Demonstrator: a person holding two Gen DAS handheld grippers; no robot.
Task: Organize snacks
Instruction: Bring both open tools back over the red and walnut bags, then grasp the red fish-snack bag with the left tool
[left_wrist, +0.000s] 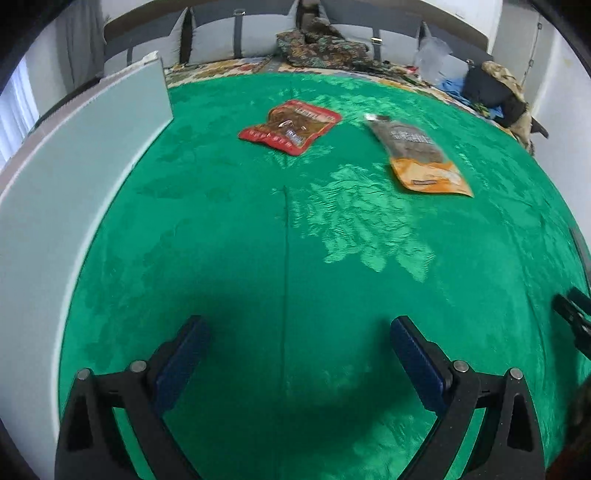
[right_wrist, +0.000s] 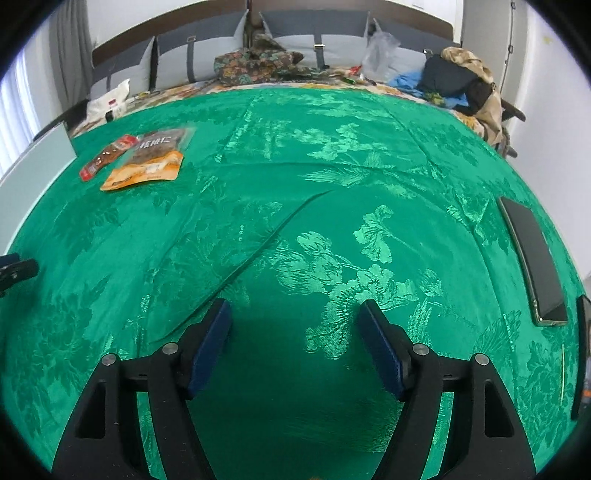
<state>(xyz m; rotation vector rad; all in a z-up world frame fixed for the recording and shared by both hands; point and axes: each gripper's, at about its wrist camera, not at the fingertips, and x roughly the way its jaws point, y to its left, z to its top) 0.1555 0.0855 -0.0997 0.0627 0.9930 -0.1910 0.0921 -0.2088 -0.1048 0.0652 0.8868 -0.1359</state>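
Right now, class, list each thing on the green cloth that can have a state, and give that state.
Left gripper: open, empty.
Right gripper: open, empty.
Red snack packet: lying flat, untouched.
Orange snack packet: lying flat, apart from the red one.
Phone: lying flat, screen dark.

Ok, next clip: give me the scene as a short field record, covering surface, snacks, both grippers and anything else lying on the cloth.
surface: green patterned cloth
snacks: red packet and orange packet, lying flat, far side
left gripper: open, empty, over bare cloth
right gripper: open, empty, over bare cloth
other: dark phone at right edge; pale board at left
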